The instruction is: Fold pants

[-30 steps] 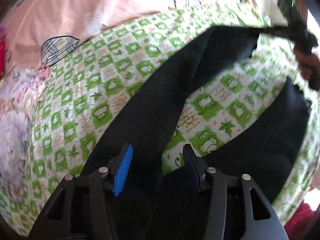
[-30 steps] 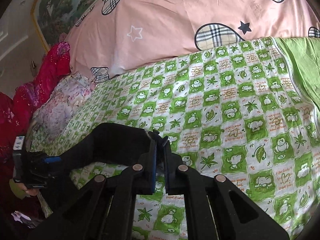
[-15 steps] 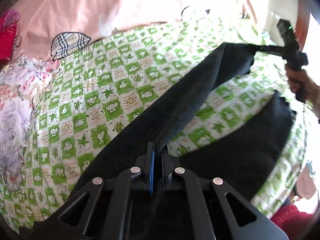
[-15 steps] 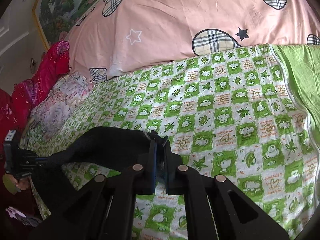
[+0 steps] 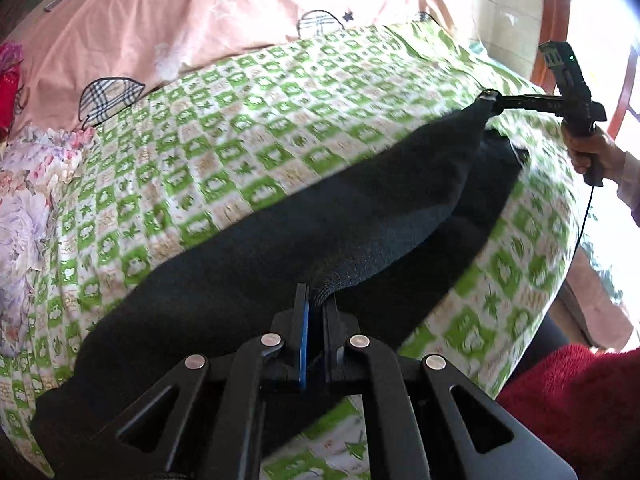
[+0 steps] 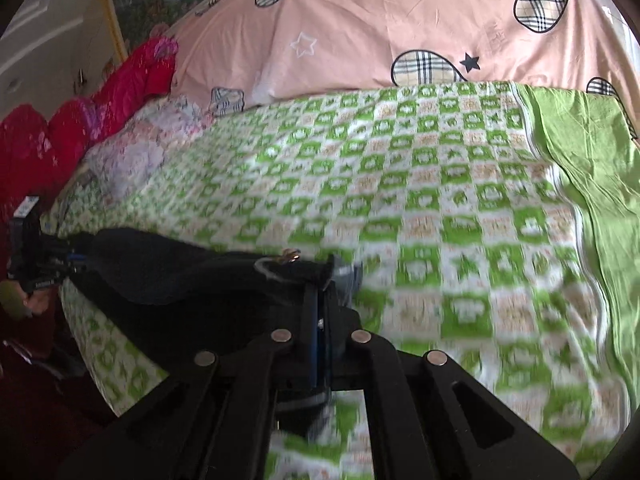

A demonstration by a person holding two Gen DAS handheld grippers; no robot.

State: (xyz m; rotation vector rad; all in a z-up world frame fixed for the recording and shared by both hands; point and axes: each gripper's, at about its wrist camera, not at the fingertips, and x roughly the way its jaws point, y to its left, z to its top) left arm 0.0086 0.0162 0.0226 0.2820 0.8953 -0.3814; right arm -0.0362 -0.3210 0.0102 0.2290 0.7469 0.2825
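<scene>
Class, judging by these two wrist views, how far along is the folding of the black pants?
Done: both grippers have hold of the black fabric pants. In hand: left gripper and right gripper carry one leg, lifted above the green checked bedsheet, over the other. Left: laying it flat, then folding lengthwise.

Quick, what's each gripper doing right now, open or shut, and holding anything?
Left gripper: shut on the black pants, at the hem end.
Right gripper: shut on the pants at the other end.
</scene>
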